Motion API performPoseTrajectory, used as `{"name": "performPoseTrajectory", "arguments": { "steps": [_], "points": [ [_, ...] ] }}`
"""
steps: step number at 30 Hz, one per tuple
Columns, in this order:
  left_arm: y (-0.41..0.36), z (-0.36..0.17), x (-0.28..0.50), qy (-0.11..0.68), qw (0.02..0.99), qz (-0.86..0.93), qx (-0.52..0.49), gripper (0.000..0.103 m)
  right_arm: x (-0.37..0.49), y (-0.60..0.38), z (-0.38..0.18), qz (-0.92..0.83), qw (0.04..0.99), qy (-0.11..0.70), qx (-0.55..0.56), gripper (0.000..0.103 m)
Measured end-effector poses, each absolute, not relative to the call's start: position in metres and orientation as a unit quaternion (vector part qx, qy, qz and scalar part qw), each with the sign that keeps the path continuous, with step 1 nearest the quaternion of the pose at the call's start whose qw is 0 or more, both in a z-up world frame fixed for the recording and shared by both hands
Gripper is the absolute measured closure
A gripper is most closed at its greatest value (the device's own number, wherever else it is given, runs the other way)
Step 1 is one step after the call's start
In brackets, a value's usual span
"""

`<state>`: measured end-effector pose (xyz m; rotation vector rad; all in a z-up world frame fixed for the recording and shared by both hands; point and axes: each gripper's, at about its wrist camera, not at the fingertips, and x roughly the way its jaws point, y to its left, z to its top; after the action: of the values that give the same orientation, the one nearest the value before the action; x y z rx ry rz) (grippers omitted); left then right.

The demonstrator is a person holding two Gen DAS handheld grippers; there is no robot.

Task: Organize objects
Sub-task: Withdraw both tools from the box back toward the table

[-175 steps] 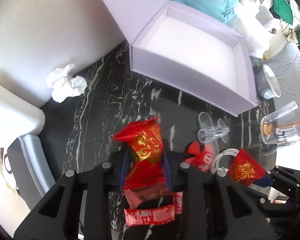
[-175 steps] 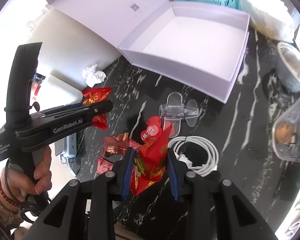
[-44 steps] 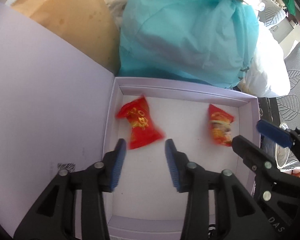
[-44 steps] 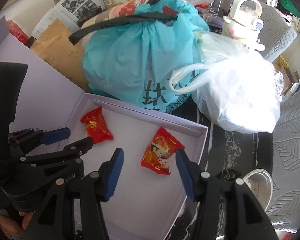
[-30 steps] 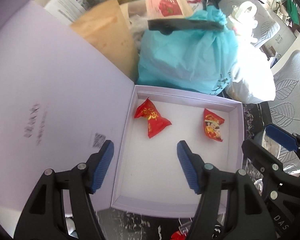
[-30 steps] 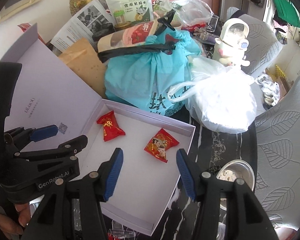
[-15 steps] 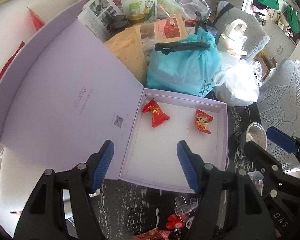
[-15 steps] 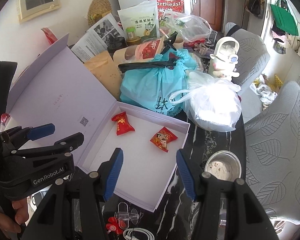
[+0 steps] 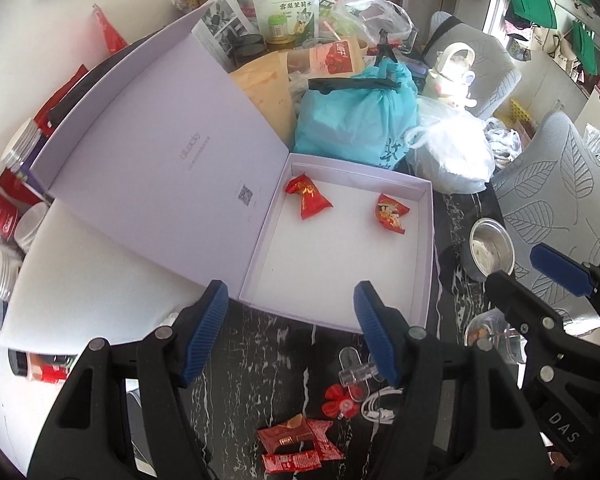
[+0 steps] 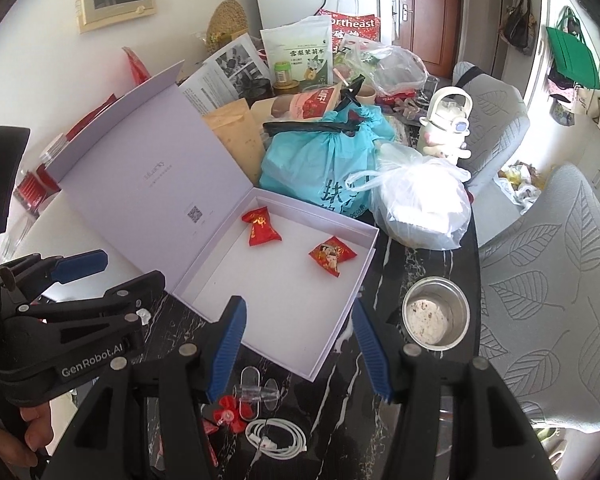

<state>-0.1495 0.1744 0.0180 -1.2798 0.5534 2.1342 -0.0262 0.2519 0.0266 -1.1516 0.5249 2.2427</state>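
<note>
On black marble table (image 9: 272,340), open lavender box (image 9: 428,240), grey chair (image 10: 560,280)

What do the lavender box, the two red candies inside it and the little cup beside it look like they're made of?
Lavender box: likely matte rigid cardboard, with crisp folded walls. Red candies: glossy printed foil or plastic wrappers, crimped ends. Cup: apparently brushed steel, with a grey metallic sheen.

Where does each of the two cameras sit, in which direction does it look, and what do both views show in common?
Left wrist: sits on the left gripper, looks forward and down at the open lavender box; its own open blue-padded fingers show, and the right gripper at the right edge.
Right wrist: sits on the right gripper, looks from further right at the same box; own open fingers, plus the left gripper and hand.
Shared: box, two red candies, steel cup, teal bag.
</note>
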Motion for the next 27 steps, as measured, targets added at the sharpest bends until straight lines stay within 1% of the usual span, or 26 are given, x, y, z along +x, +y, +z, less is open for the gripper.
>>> {"name": "performPoseTrajectory", "arguments": {
  "steps": [14, 16, 27],
  "points": [
    [0.126, 0.013, -0.105, 0.174, 0.258, 0.81, -0.498, 0.039, 0.005, 0.208, 0.024, 0.846, 0.246, 0.178, -0.437, 0.047],
    [0.119, 0.011, -0.098, 0.17, 0.254, 0.811, -0.499, 0.039, 0.01, 0.203, 0.022, 0.842, 0.261, 0.187, -0.434, 0.047],
    [0.078, -0.002, -0.067, 0.151, 0.226, 0.813, -0.516, 0.039, 0.029, 0.173, 0.004, 0.838, 0.24, 0.184, -0.455, 0.047]
  ]
}}
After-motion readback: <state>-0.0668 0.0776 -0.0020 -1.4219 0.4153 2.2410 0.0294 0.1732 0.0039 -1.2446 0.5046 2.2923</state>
